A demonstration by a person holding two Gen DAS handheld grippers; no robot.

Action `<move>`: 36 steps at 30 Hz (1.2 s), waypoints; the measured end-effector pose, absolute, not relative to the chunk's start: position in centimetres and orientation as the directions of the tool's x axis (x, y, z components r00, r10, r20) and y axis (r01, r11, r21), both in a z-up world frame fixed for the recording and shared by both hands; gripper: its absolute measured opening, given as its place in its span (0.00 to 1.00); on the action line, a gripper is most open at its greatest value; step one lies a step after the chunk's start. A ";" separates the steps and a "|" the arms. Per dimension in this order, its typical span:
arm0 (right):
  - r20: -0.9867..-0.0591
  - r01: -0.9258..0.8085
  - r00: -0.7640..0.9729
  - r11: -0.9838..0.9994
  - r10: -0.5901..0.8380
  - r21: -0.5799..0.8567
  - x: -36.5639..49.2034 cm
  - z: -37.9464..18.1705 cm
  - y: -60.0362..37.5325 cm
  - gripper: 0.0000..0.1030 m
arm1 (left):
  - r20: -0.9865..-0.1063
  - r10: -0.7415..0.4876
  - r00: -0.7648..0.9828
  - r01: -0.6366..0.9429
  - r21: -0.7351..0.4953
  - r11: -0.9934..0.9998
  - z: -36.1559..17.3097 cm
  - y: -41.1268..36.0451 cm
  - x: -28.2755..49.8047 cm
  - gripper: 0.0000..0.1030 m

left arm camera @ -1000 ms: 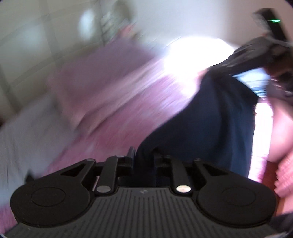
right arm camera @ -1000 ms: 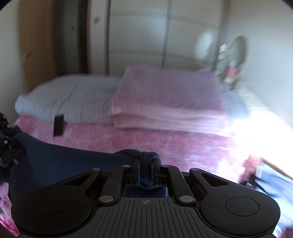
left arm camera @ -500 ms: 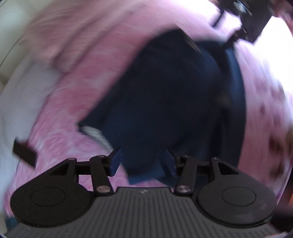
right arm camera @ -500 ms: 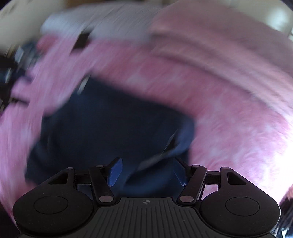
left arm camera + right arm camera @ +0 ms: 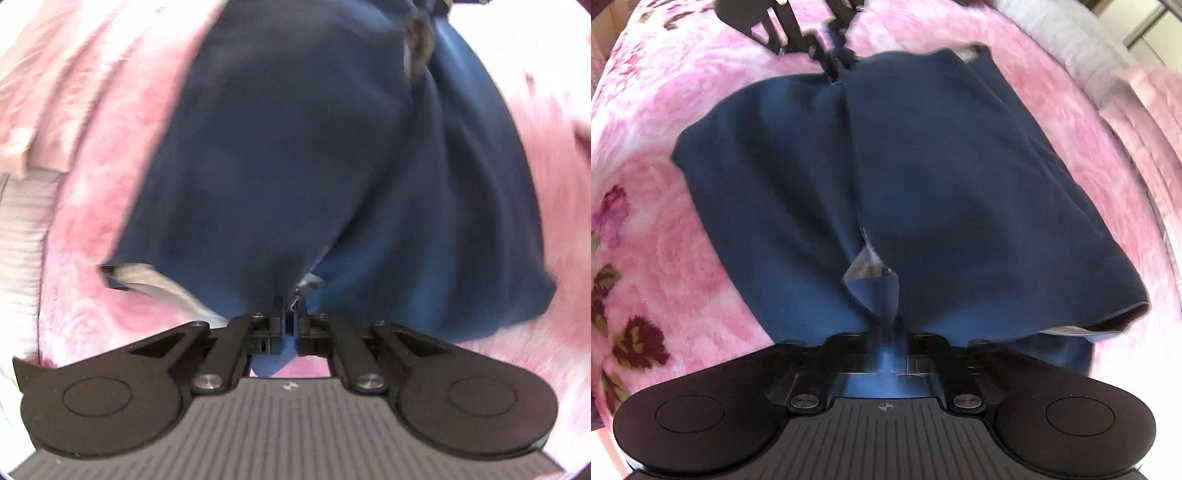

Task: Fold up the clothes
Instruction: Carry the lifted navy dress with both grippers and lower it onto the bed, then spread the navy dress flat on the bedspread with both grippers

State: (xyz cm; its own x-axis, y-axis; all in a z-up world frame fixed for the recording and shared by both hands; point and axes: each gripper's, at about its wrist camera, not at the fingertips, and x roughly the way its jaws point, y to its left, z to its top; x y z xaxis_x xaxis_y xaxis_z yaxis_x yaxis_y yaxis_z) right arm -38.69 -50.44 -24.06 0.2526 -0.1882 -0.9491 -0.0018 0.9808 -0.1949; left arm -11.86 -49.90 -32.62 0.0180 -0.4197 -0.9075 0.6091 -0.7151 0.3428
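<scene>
A navy blue garment point(image 5: 295, 147) lies spread on a pink floral blanket point(image 5: 92, 277). In the left wrist view my left gripper point(image 5: 290, 310) points steeply down, shut on the garment's near edge, where a small grey label shows. In the right wrist view my right gripper point(image 5: 886, 332) is shut on a bunched fold of the same garment point(image 5: 942, 184) at the opposite edge. A pale inner lining shows just beyond that pinch. The left gripper point(image 5: 834, 62) appears across the cloth at the top of this view, holding the far edge.
The pink blanket point(image 5: 646, 258) surrounds the garment on all sides. A folded pink quilt point(image 5: 1152, 110) and grey striped bedding point(image 5: 1071, 33) lie at the far right. That quilt point(image 5: 55, 74) and striped bedding point(image 5: 18, 221) sit at the left in the left wrist view.
Both grippers came down from holding the garment in the air to the bed. Their jaws stood open half a second ago and are now shut on the cloth, which lies spread out.
</scene>
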 end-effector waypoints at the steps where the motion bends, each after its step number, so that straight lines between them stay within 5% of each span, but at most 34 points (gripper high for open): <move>1: -0.944 0.022 0.262 0.979 -0.200 -0.201 -38.7 -22.4 -51.1 0.01 | -0.897 -0.441 0.003 0.640 0.341 -0.689 -30.8 -50.7 -11.1 0.02; 5: -0.869 0.142 0.343 0.935 -0.356 -0.326 -38.3 -13.6 -56.0 0.01 | -0.804 -0.595 0.001 0.731 0.406 -0.549 -22.6 -55.8 -7.2 0.02; 9: -0.655 0.230 0.454 0.790 -0.604 -0.569 -35.2 -6.3 -63.5 0.01 | -0.661 -0.746 0.088 0.757 0.531 -0.381 -16.5 -64.1 -4.4 0.04; 11: -0.531 0.282 0.489 0.701 -0.692 -0.655 -33.3 -4.6 -67.0 0.02 | -0.598 -0.788 0.148 0.804 0.537 -0.257 -14.1 -67.7 -3.3 0.18; 12: -0.492 0.296 0.485 0.666 -0.723 -0.685 -32.4 -4.4 -68.5 0.03 | -0.579 -0.796 0.177 0.830 0.523 -0.196 -13.2 -69.2 -2.8 0.34; 13: -0.471 0.300 0.469 0.636 -0.747 -0.711 -31.4 -4.4 -69.8 0.24 | -0.580 -0.791 0.195 0.850 0.502 -0.158 -13.0 -69.6 -2.3 0.40; 14: -0.441 0.305 0.452 0.599 -0.775 -0.740 -30.7 -4.7 -70.6 0.60 | -0.582 -0.785 0.214 0.869 0.480 -0.119 -12.7 -70.0 -1.9 0.41; 15: -0.414 0.312 0.446 0.571 -0.793 -0.759 -30.5 -5.2 -70.7 0.70 | -0.585 -0.779 0.226 0.886 0.456 -0.085 -12.6 -70.2 -1.5 0.41; 18: -0.472 0.331 0.450 0.633 -0.758 -0.700 -32.5 -6.7 -69.3 0.72 | -0.644 -0.741 0.191 0.909 0.400 -0.113 -15.3 -66.9 -1.4 0.46; 27: -0.853 0.360 0.224 0.853 -0.472 -0.378 -43.9 -17.6 -58.6 0.72 | -0.916 -0.400 -0.001 0.912 0.163 -0.376 -28.3 -46.3 -10.1 0.47; 32: -0.924 0.352 0.136 0.889 -0.358 -0.292 -49.9 -21.5 -52.9 0.72 | -0.949 -0.306 -0.076 0.900 0.067 -0.430 -32.0 -39.0 -15.7 0.61; 36: -0.930 0.367 0.114 0.885 -0.349 -0.287 -51.0 -23.5 -52.2 0.72 | -0.949 -0.311 -0.046 0.922 0.079 -0.378 -34.3 -38.5 -17.7 0.61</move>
State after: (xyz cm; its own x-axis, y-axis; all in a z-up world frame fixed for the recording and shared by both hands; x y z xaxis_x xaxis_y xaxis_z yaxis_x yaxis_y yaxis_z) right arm -51.00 -52.22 -23.50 0.1142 -0.3490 -0.9301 0.3673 0.8848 -0.2869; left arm -17.71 -38.45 -34.34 -0.0458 -0.3105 -0.9495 0.9224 -0.3781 0.0791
